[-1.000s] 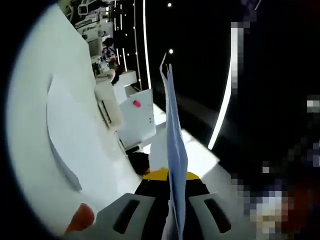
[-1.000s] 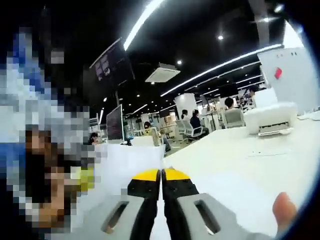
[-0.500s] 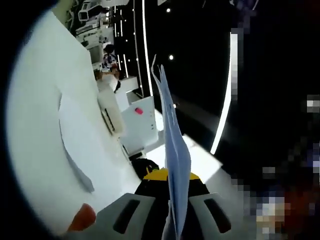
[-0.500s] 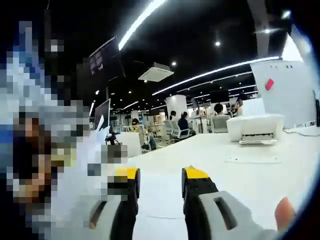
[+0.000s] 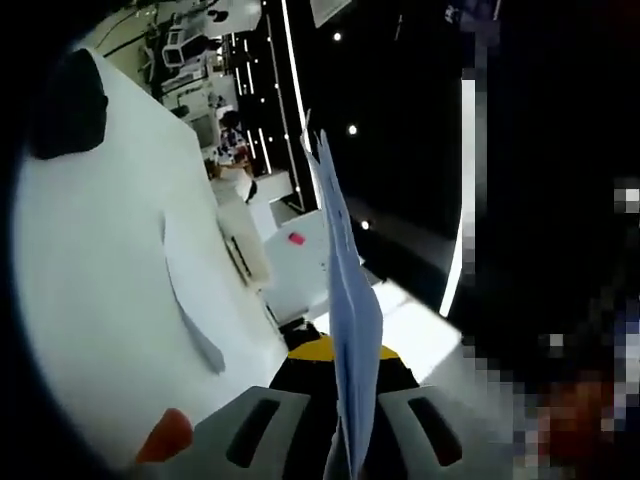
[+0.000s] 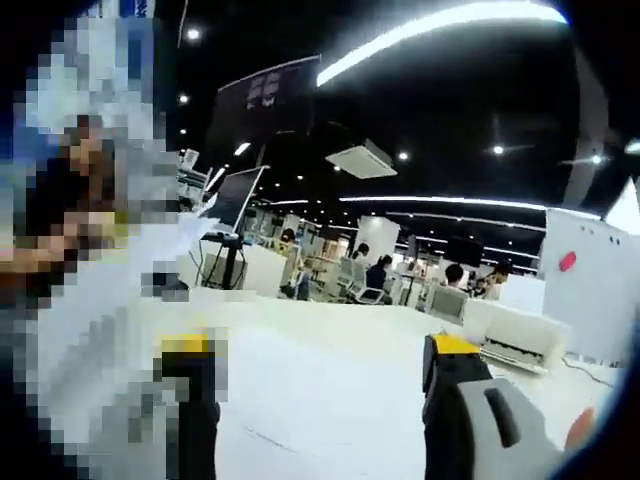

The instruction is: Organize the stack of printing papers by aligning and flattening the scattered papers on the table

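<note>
My left gripper is shut on a sheaf of white printing papers, which I see edge-on, rising from between the yellow-tipped jaws. Another flat stack of papers lies on the white table to the left, apart from the gripper. My right gripper stands wide open above the table with nothing between its jaws. In the right gripper view, white sheets stand at the left of the jaws.
A white printer sits at the back of the table beside a white panel with a pink sticker. A dark object lies farther along the table. Seated people and a monitor are beyond.
My right gripper has gone from shut to wide open, letting go of the papers' edge. The left gripper still holds the sheaf; both views have shifted with the hands.
</note>
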Available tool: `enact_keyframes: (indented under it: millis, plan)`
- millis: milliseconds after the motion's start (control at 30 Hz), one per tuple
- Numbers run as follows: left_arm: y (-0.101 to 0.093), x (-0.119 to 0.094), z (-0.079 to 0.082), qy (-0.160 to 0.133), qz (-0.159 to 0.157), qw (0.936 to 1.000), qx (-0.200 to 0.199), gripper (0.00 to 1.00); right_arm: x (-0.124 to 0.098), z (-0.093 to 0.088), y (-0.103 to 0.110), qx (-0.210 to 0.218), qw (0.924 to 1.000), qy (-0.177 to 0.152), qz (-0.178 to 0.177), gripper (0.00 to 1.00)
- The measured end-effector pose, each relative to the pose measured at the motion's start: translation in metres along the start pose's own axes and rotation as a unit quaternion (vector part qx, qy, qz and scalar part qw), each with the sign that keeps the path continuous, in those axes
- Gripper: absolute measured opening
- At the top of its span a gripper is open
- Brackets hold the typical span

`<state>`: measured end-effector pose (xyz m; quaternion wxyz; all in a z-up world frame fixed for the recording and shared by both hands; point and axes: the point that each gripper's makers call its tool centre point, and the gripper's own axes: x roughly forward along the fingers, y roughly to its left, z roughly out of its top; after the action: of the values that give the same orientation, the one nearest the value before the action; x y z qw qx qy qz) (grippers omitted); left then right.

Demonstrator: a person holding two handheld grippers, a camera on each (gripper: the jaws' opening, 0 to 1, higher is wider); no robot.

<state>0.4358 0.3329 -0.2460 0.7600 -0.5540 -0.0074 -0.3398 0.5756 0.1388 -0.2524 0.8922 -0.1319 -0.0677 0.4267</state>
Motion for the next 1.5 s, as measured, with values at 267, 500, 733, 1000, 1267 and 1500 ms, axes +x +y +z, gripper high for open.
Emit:
enact_keyframes:
  millis: [267,500,733,1000,1267,1500]
  plan:
    - [0.001,-0.024,0.020,-0.009,0.041,0.9989,0.020,0.06,0.038,-0.017,0.020,0.063,0.9944,0.056,0.063,0.74]
    - [0.012,-0.040,0.026,0.016,0.091,0.9916,0.091,0.06,0.049,-0.030,0.045,0.095,0.9882,0.073,0.095,0.64]
    - [0.022,-0.036,0.034,0.026,0.094,0.9834,0.152,0.06,0.050,-0.044,0.064,0.136,0.9780,0.096,0.126,0.61]
    - [0.021,-0.025,0.022,0.047,0.127,0.9597,0.246,0.06,0.050,-0.058,0.091,0.144,0.9698,0.122,0.154,0.65]
    - [0.018,-0.028,0.023,0.044,0.149,0.9480,0.278,0.06,0.047,-0.073,0.112,0.118,0.9662,0.150,0.173,0.65]
    - [0.025,-0.028,0.023,0.086,0.197,0.9121,0.349,0.06,0.043,-0.070,0.105,0.138,0.9655,0.146,0.166,0.64]
